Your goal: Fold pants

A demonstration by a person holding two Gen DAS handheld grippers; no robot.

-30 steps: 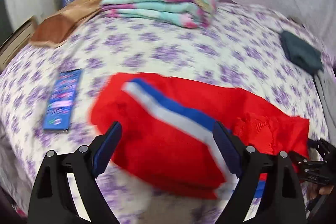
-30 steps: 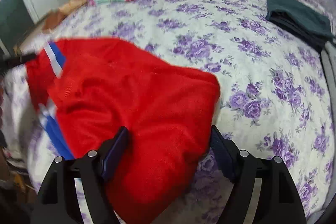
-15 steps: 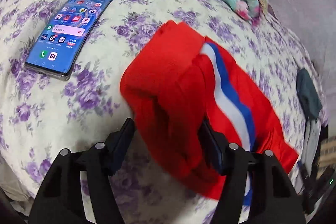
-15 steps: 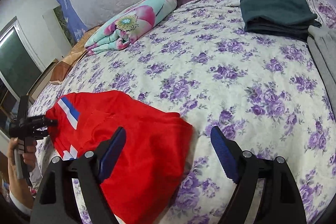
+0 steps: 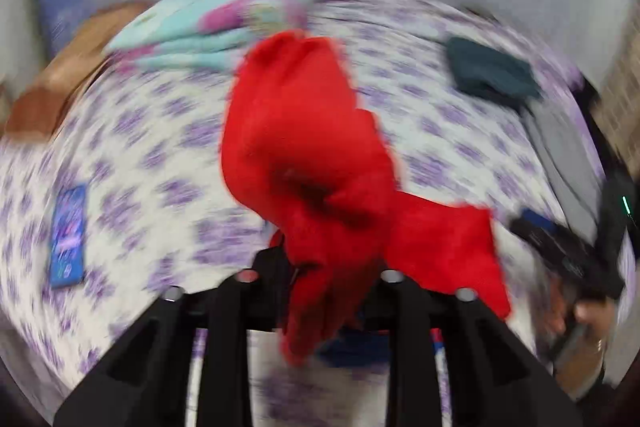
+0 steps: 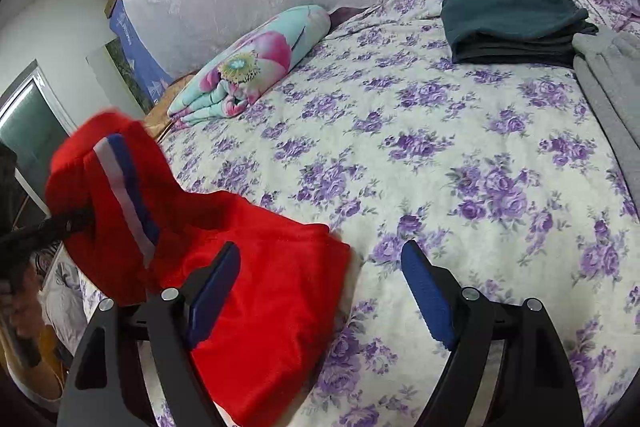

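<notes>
Red pants with a white and blue side stripe lie at the near left of the flowered bed. In the blurred left wrist view my left gripper has its jaws closing, with a bunched end of the pants pinched between them and raised off the sheet. The right wrist view shows that left gripper at the far left, holding the striped end up while the rest of the red pants sags onto the bed. My right gripper is open, its left finger over the pants' edge and nothing between the pads.
A phone lies on the sheet to the left. A folded floral blanket sits by the headboard. Folded dark green clothes and a grey garment lie at the far right. A person's hand holds the right gripper.
The left jaws have narrowed around the pants' end and lifted it off the bed, so the striped part now stands up. The right gripper has drawn back a little and stays open.
</notes>
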